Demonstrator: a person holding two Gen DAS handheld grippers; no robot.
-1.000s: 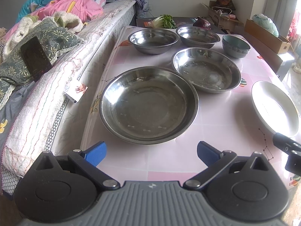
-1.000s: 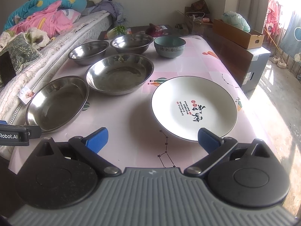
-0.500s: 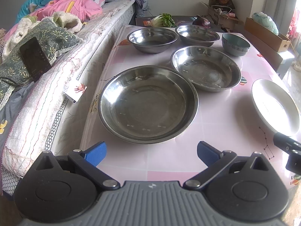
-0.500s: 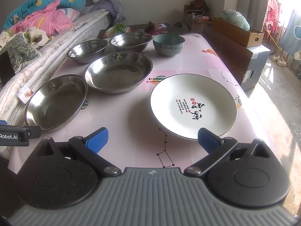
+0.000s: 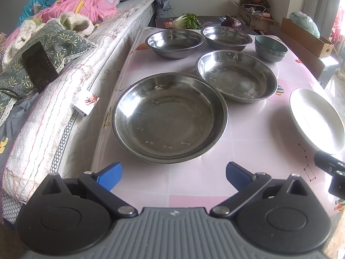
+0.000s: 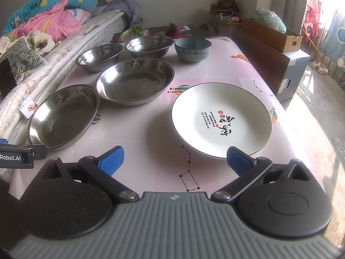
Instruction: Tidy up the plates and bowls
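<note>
**Both grippers wide and empty over a table of plates and bowls**

The left gripper hangs over the near edge of the pink table with its blue pads spread wide and nothing between them. Just ahead of it sits the large steel plate, close to the table's left edge. Beyond and to the right, nearly touching it, is a second steel plate. Behind these stand two steel bowls, the left steel bowl and the right steel bowl, with a teal ceramic bowl at the right end of that row.

The right gripper is likewise spread wide and holds nothing. Its right pad overlaps the near rim of the white plate in view; whether they touch, I cannot tell. The white plate, printed with black and red characters, lies well apart from the steel dishes on the table's right side.

A bed with heaped bedding runs along the table's left side, and a cardboard box stands on a cabinet to the right
</note>
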